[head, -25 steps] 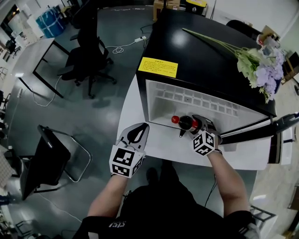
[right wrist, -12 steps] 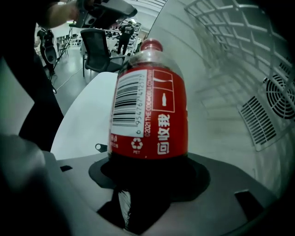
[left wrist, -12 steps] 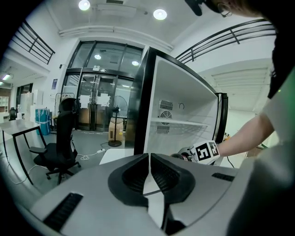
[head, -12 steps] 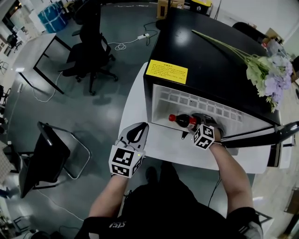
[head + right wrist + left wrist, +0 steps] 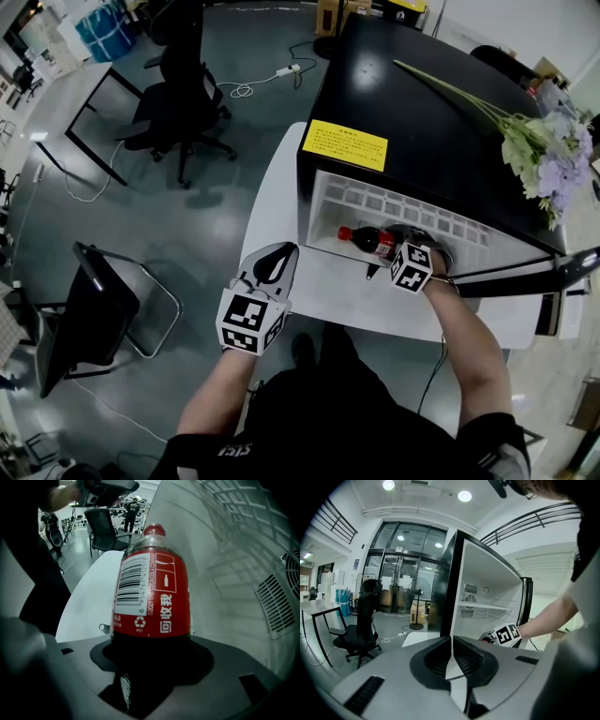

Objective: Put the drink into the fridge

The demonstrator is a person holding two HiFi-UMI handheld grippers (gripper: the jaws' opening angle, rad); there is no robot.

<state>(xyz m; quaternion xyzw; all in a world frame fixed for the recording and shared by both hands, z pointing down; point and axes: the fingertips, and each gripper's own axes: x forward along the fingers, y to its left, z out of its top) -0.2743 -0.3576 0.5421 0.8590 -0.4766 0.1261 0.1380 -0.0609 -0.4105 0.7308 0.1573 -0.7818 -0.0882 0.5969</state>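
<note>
A cola bottle (image 5: 367, 241) with a red cap and red label lies tilted, cap to the left, just inside the open black fridge (image 5: 441, 122). My right gripper (image 5: 392, 246) is shut on the bottle's lower body. In the right gripper view the bottle (image 5: 152, 592) rises from between the jaws of the right gripper (image 5: 152, 660), with the fridge's white inner wall (image 5: 243, 550) beside it. My left gripper (image 5: 279, 255) hangs shut and empty over the white table's near edge, left of the fridge. In its own view the left gripper (image 5: 452, 641) points towards the fridge opening (image 5: 487, 592).
The fridge stands on a white table (image 5: 309, 281), its door (image 5: 525, 272) swung open to the right. Artificial flowers (image 5: 544, 150) lie on the fridge top, near a yellow label (image 5: 344, 145). An office chair (image 5: 183, 103) and a folding chair (image 5: 94, 319) stand on the floor at left.
The right gripper has tipped the bottle so its cap points left, and carried it a little further into the fridge opening. The left gripper has stayed in place.
</note>
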